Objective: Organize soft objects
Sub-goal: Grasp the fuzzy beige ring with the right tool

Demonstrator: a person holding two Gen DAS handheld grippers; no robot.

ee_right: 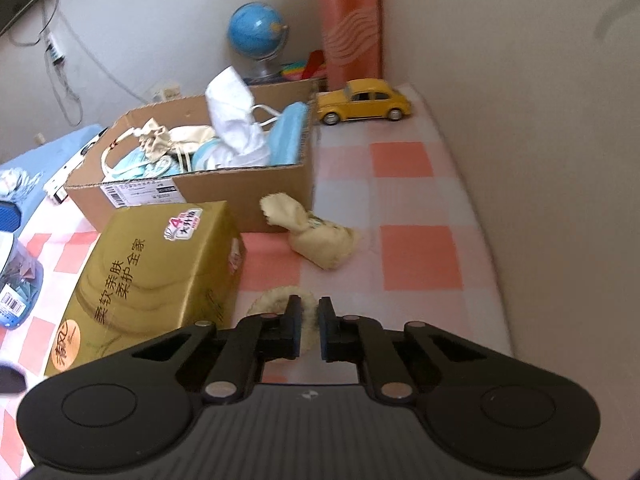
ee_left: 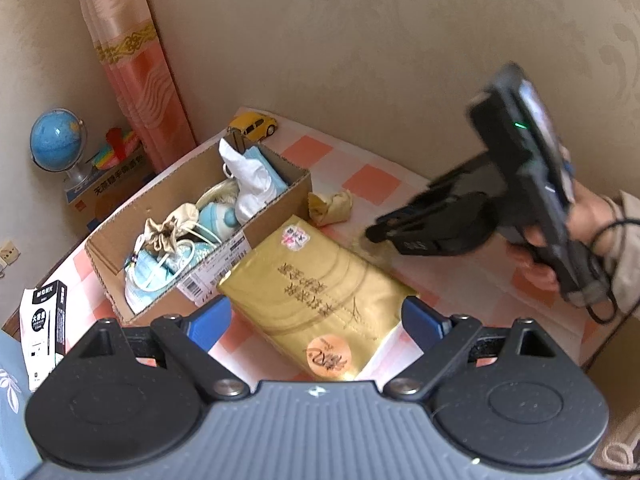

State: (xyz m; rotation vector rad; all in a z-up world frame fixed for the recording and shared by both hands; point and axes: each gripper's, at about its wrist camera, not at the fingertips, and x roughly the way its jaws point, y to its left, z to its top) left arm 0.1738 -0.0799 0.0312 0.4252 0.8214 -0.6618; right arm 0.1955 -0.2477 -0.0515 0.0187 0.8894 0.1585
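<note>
A cardboard box [ee_left: 280, 168] [ee_right: 200, 194] on the checked table holds face masks, a drawstring pouch and other soft items. A gold tissue pack [ee_left: 316, 300] [ee_right: 160, 276] lies in front of it. My left gripper [ee_left: 316, 320] is open, its blue fingers on either side of the pack's near end. A cream cloth pouch [ee_left: 330, 206] [ee_right: 320, 240] lies beside the box. My right gripper [ee_right: 309, 318] [ee_left: 376, 234] is nearly shut just above a round fuzzy cream pad [ee_right: 276, 300]; whether it grips the pad is unclear.
A yellow toy car [ee_left: 254, 124] [ee_right: 364, 100] stands at the table's far corner by the wall. A black-and-white carton [ee_left: 42, 332] stands at the left edge. A globe [ee_left: 58, 140] [ee_right: 256, 36] and a curtain are beyond the table.
</note>
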